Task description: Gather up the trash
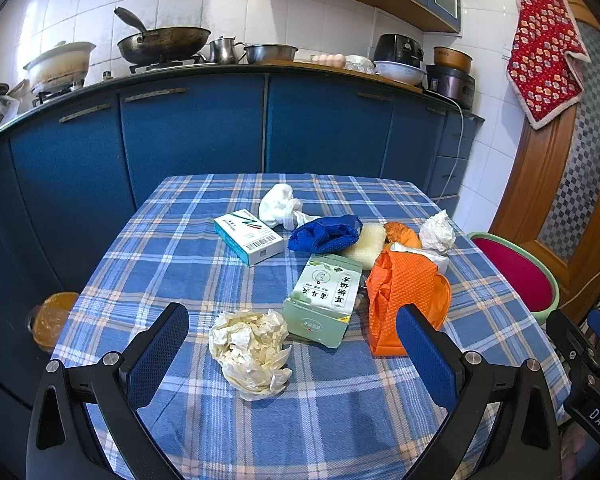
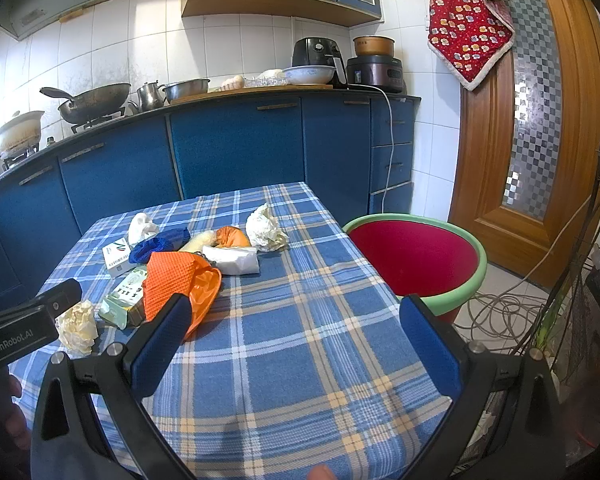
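Both grippers' fingers (image 1: 160, 344) gape; bare tablecloth (image 2: 300, 340) near bin (image 2: 416, 256).

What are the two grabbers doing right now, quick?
Left gripper: open, holding nothing, above the crumpled paper.
Right gripper: open, holding nothing, over the checked tablecloth.

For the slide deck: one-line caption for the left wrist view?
Open left gripper hovers over a plaid table, crumpled paper between its fingers, boxes and orange bag beyond.
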### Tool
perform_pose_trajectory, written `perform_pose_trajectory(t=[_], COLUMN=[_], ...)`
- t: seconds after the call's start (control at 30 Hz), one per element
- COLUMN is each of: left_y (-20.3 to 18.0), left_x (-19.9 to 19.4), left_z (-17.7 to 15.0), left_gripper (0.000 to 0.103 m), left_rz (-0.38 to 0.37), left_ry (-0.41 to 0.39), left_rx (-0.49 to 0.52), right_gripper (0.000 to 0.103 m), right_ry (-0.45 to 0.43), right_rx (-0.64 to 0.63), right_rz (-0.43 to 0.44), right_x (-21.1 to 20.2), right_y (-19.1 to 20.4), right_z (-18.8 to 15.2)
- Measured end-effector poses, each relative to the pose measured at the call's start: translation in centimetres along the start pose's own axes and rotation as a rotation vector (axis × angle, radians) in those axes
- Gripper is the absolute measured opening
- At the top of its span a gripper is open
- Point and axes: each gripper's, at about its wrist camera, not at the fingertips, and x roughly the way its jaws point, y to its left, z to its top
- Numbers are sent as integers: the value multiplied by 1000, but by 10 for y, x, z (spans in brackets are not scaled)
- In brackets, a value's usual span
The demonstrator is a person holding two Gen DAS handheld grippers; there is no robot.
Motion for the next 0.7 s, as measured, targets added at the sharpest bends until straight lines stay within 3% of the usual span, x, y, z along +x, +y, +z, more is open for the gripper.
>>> perform_pose_trajectory(t=[0.7], left_y=[10], left_x=[8], left_z=[4], left_gripper=[103], left_rz=[14], left_ry=[39], left_rx=[5], right_gripper=[102], right_ry=[30], right_rx=[-7], right_rz=[21], right_x=[10], right_y=[3], right_z=[4])
